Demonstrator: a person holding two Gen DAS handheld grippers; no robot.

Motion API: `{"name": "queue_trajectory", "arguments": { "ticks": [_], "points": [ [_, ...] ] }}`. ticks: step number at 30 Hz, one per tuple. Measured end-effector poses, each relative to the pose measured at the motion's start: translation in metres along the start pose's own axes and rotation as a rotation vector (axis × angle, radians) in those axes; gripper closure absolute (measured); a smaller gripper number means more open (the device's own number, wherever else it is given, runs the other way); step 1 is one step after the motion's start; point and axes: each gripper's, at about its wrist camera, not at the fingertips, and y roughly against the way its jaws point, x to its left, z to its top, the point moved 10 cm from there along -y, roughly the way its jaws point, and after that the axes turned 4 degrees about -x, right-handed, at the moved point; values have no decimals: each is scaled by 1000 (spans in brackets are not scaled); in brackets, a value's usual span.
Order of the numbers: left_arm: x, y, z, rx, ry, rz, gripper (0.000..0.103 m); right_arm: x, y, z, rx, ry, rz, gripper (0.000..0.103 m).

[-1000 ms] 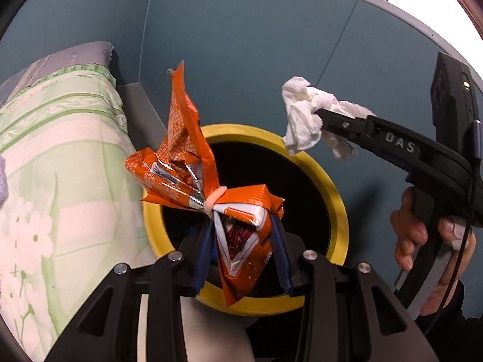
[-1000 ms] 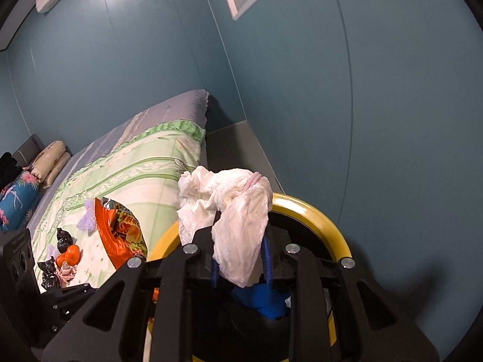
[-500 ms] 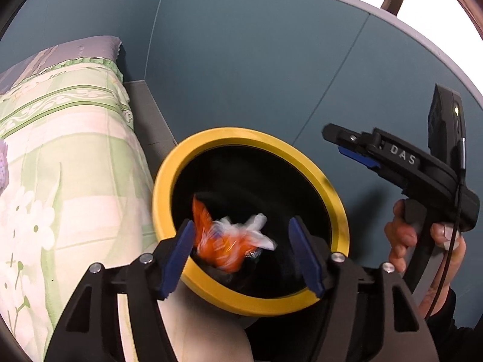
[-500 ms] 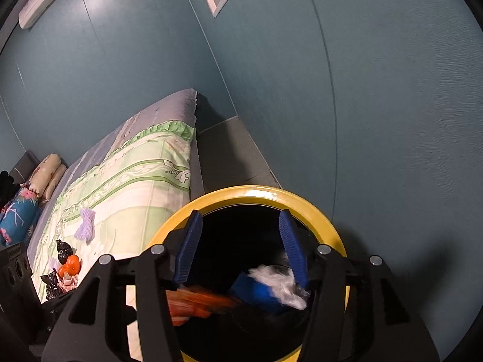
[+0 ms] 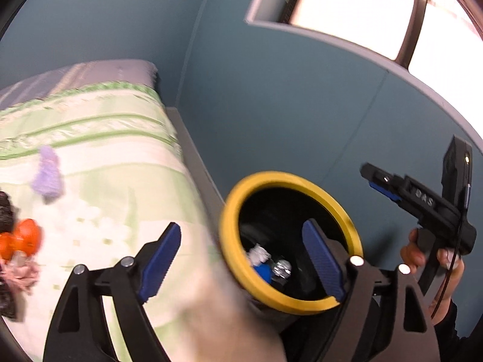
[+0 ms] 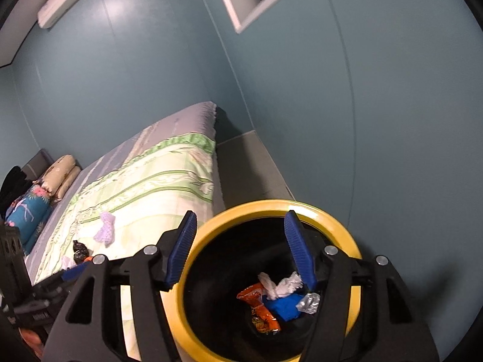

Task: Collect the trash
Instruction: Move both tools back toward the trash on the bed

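The black bin with a yellow rim (image 6: 271,205) stands beside the bed. At its bottom lie the orange snack wrapper (image 6: 259,307), the white tissue (image 6: 283,285), a blue scrap (image 6: 283,306) and a silvery piece (image 6: 309,301). My right gripper (image 6: 241,247) hovers over the bin mouth, its jaws opening with nothing between them. My left gripper (image 5: 241,259) straddles the bin rim (image 5: 280,176) and the bed edge, jaws opening wide and empty. In the left wrist view the right gripper (image 5: 374,178) shows at the right, held by a hand.
On the green-patterned bedspread (image 5: 105,138) lie a purple knitted piece (image 5: 48,175), orange round things (image 5: 24,238), black scraps (image 6: 80,250) and a pinkish crumpled bit (image 5: 21,274). Pillows (image 6: 60,175) sit at the bed's far end. A blue wall is close behind the bin.
Both grippers opened and let go: the orange wrapper and the white tissue fell into the bin. The left gripper then swung left toward the bed; the right one barely moved.
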Motion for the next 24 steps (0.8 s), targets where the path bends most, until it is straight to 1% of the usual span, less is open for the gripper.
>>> {"name": "queue_trajectory", "arguments": {
  "ticks": [5, 8, 10, 14, 19, 23, 24],
  "points": [
    [40, 39, 19, -65, 32, 81, 16, 37, 5, 5, -14, 43, 57, 40],
    [73, 63, 29, -95, 63, 142, 14, 58, 6, 7, -19, 68, 87, 36],
    [90, 77, 31, -111, 80, 167, 13, 76, 7, 8, -23, 87, 111, 31],
    [125, 109, 36, -148, 115, 238, 11, 108, 9, 7, -28, 125, 145, 28],
    [173, 151, 29, -176, 135, 336, 10, 147, 5, 3, -18, 171, 196, 25],
    [218, 184, 10, -179, 181, 421, 10, 179, -1, -2, -7, 205, 231, 23],
    [225, 188, 7, -177, 190, 437, 10, 187, -3, -3, -3, 212, 241, 23]
  ]
}}
